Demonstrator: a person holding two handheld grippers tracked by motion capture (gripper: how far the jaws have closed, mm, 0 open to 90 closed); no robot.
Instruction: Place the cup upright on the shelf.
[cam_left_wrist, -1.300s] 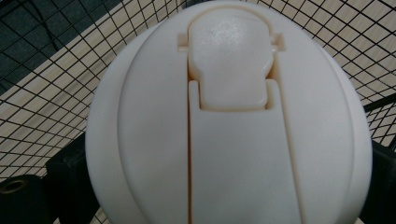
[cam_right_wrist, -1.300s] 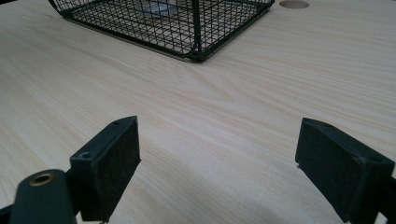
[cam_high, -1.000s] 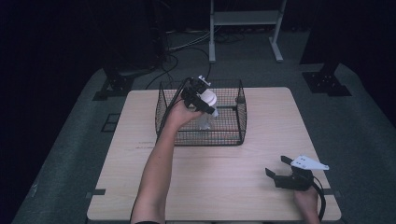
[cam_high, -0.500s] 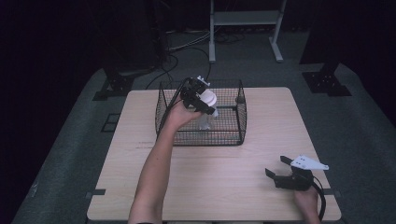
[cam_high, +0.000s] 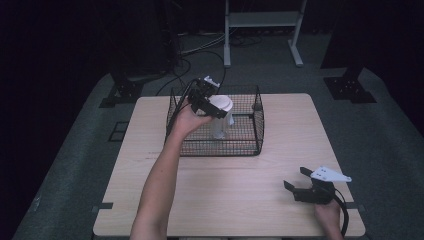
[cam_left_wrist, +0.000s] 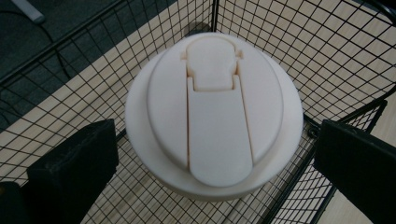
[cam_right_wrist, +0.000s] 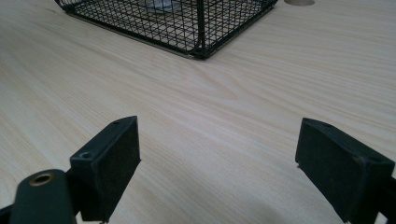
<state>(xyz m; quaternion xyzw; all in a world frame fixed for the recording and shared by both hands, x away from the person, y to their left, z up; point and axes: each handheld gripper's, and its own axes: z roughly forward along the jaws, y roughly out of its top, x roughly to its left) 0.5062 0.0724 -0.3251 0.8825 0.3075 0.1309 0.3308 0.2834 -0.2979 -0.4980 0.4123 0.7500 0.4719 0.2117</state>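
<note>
A white cup with a flip lid (cam_high: 220, 116) stands upright inside a black wire basket (cam_high: 259, 122) at the middle back of the table. My left gripper (cam_high: 204, 98) hovers just above and left of the lid, held by a hand reaching over the basket's left side. In the left gripper view the lid (cam_left_wrist: 215, 112) sits between the two black jaws, with a gap on each side, so my left gripper (cam_left_wrist: 212, 158) is open. My right gripper (cam_high: 295, 178) rests low at the table's front right, open, nothing between its jaws (cam_right_wrist: 217, 168).
The light wooden table (cam_high: 240, 190) has bare room in front of the basket. The basket's near corner (cam_right_wrist: 201, 32) lies ahead of my right gripper. Cables and a white stand's legs (cam_high: 227, 45) lie on the dark floor behind the table.
My left gripper has drawn slightly up and toward the basket's far left while the cup stays put. My right gripper has not moved.
</note>
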